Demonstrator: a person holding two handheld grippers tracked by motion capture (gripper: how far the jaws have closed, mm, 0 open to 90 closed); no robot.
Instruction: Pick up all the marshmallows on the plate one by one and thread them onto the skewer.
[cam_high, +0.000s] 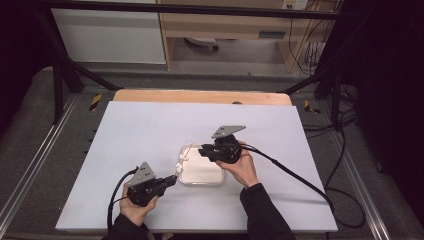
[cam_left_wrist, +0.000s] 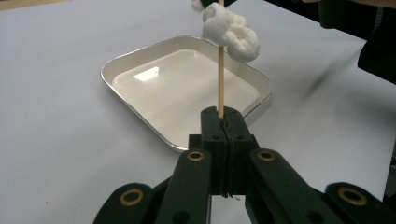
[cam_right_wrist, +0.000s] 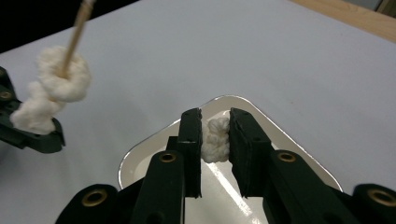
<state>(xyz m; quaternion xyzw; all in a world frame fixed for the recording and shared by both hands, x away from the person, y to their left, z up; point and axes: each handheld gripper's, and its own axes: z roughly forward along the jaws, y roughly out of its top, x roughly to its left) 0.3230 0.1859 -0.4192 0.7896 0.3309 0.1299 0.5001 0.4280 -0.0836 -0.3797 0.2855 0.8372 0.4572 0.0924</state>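
A white surface (cam_high: 150, 135) carries a shallow white tray (cam_high: 200, 172) near its middle. The left hand-held gripper (cam_high: 170, 181) sits at the near left, just beside the tray's left edge, held in the person's left hand (cam_high: 134, 209) with a grey three-cornered plate on top and a black cable looping down toward the near edge. A small white lump (cam_high: 181, 159) (too small to make out clearly) shows at the tray's left rim. The right hand-held gripper (cam_high: 202, 150) is over the tray's far right corner, pointing left, gripped by the right hand (cam_high: 242, 167), whose dark sleeve (cam_high: 262, 212) comes in from the near side. Its cable (cam_high: 295, 175) trails right across the surface.
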